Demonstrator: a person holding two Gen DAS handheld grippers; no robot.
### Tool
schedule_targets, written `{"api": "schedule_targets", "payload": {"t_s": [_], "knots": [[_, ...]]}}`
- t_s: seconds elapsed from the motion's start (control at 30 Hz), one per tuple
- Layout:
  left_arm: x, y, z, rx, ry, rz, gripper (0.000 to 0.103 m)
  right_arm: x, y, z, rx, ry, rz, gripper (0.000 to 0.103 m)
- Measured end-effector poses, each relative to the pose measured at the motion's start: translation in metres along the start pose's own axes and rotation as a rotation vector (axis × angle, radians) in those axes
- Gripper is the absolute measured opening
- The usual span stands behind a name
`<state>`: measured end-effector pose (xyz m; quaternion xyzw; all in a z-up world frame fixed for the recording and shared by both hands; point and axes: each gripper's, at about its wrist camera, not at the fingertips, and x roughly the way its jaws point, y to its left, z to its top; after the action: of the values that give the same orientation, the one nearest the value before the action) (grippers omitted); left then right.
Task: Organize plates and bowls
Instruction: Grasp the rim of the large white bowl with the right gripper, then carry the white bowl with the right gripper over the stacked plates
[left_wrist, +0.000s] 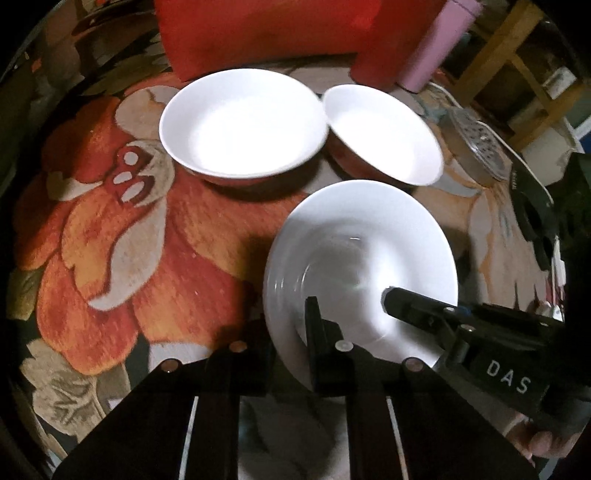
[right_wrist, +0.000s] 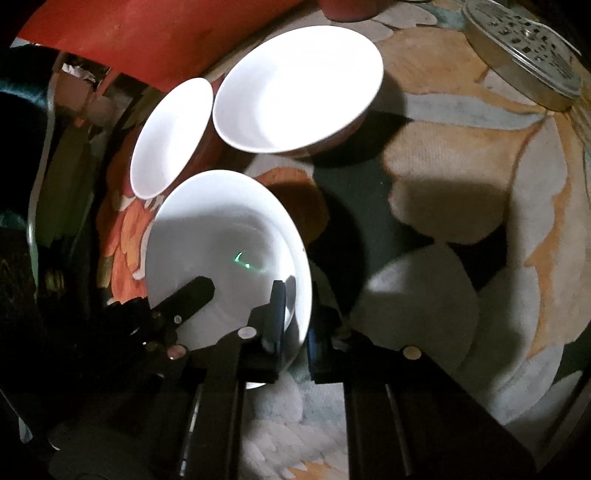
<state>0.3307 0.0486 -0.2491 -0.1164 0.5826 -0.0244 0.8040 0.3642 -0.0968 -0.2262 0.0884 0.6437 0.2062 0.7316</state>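
A white deep plate (left_wrist: 369, 229) (right_wrist: 207, 236) lies on a flower-patterned cloth (left_wrist: 110, 240). My left gripper (left_wrist: 284, 325) is shut on its near-left rim, with one finger inside the plate and the other outside under the rim. My right gripper (right_wrist: 297, 317) is shut on the opposite rim in the same way. One finger of the right gripper (left_wrist: 406, 304) shows inside the plate in the left wrist view. A left gripper finger (right_wrist: 192, 295) shows in the right wrist view. Behind the plate stand two bowls, white inside and red outside: a larger one (left_wrist: 243, 122) (right_wrist: 299, 96) and another (left_wrist: 384, 133) (right_wrist: 173, 136).
A perforated metal tin (left_wrist: 476, 147) (right_wrist: 524, 48) lies at the right of the bowls. A red cushion (left_wrist: 277, 33) and a pink cylinder (left_wrist: 439, 40) stand behind them. A wooden frame (left_wrist: 517, 55) is at the far right.
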Motion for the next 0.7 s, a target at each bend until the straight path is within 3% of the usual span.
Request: {"api": "schedule_targets", "payload": {"t_s": [0.23,0.7], "knots": [[-0.020,-0.028,-0.027,0.089,-0.024,-0.039,0.013,-0.024,-0.010,-0.030,-0.035,0.014,-0.022,0.011],[-0.053,-0.091,-0.049,0.141,-0.052,-0.128,0.013,-0.086,-0.037,-0.074,-0.032,-0.050,-0.067,0.012]]}}
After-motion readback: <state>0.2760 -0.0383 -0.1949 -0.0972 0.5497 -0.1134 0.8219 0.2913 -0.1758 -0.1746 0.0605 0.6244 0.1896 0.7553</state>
